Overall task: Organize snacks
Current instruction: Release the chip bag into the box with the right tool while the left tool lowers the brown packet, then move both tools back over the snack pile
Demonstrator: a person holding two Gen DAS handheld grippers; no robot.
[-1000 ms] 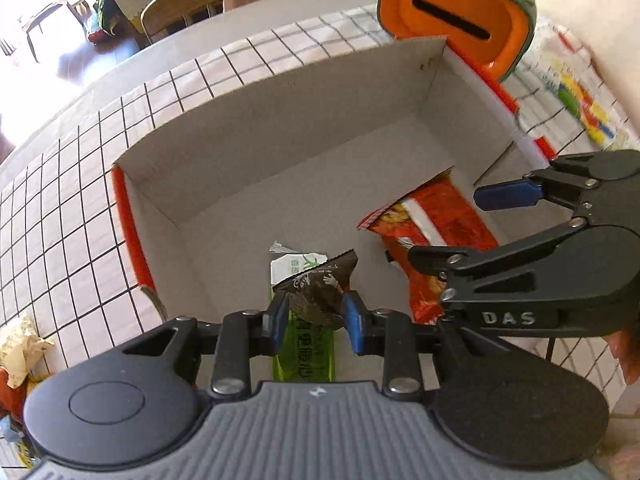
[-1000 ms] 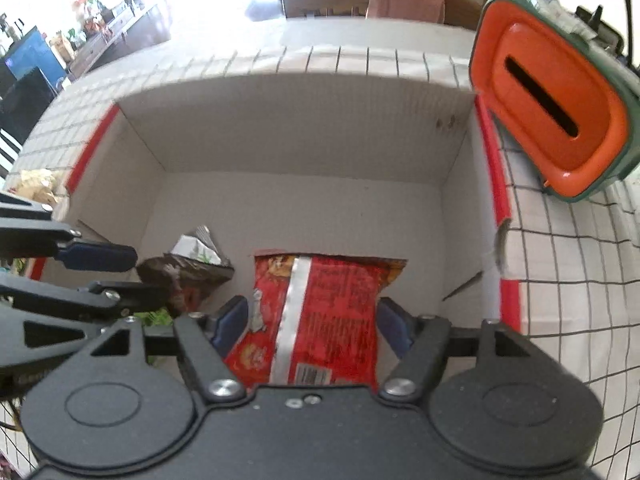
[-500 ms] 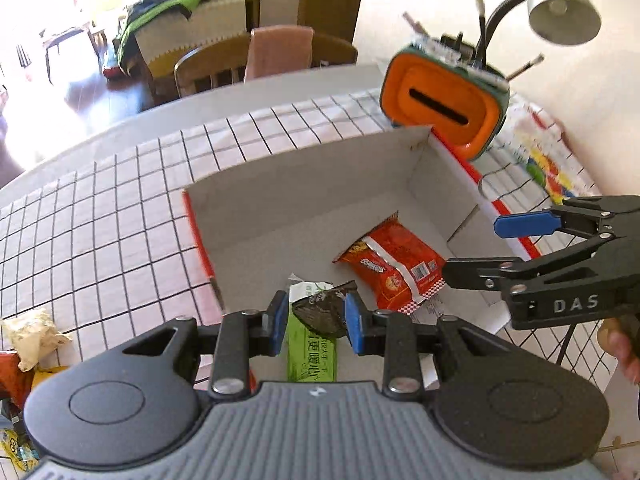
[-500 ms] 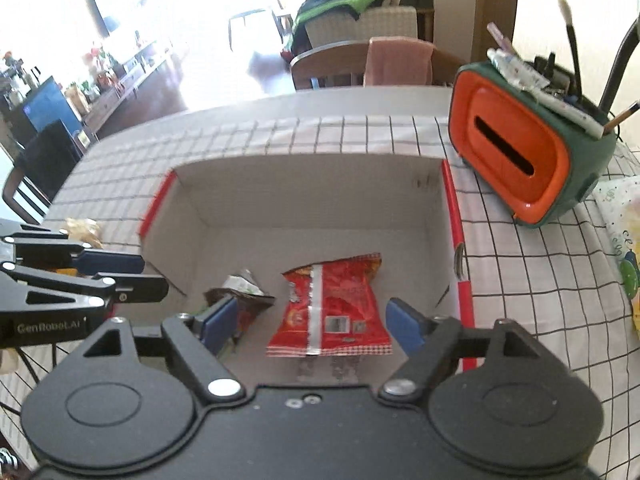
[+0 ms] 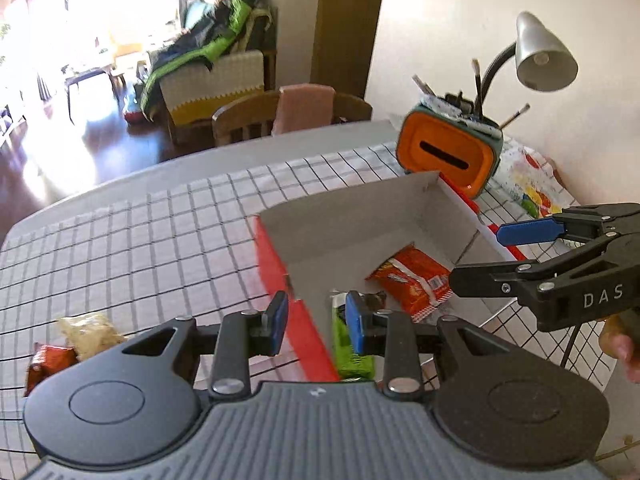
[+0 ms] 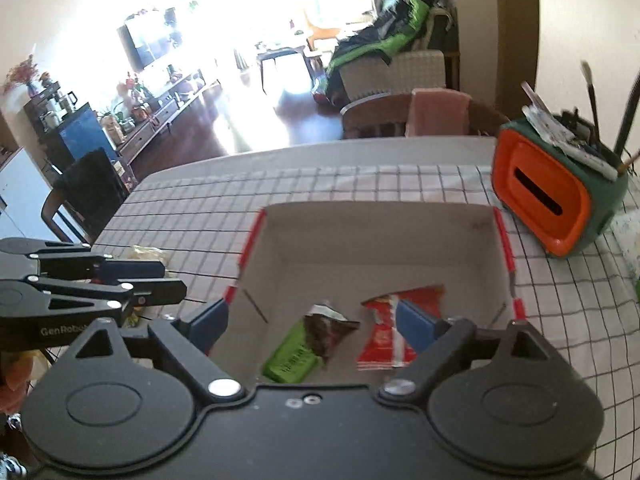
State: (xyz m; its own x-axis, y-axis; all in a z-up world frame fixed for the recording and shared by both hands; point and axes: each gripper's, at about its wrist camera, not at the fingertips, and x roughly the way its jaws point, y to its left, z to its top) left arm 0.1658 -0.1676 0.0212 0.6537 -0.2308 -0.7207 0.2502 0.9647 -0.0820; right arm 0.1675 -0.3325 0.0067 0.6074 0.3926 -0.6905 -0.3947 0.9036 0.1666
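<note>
1. Left wrist view: we see our left gripper (image 5: 316, 322) at the lower centre of the frame, over the near left corner of the cardboard box (image 5: 360, 216). Its jaws have just been opening; the blue pads stand apart with nothing pressed between them.
2. Behind the right pad, low in the frame, the green snack bar (image 5: 348, 346) and the dark wrapper (image 5: 374, 300) lie on the box floor, with the red snack bag (image 5: 412, 276) to their right.
3. At the lower left of that view, a pale snack packet (image 5: 90, 330) and a red-brown packet (image 5: 48, 362) lie on the checked tablecloth (image 5: 140, 248), outside the box.
4. At the right edge we see the right gripper (image 5: 476, 254) from the side, its fingers spread, and part of a hand (image 5: 622, 350) below it.
5. Right wrist view: our right gripper (image 6: 316, 320) sits at the lower centre with its jaws wide; they have just been opening and hold nothing. The three snacks lie on the box floor beyond the pads.
6. An orange and green organizer (image 6: 556, 196) stands at the right, just beside the box's far corner, and a desk lamp (image 5: 540, 56) rises behind it in the left wrist view.
</note>
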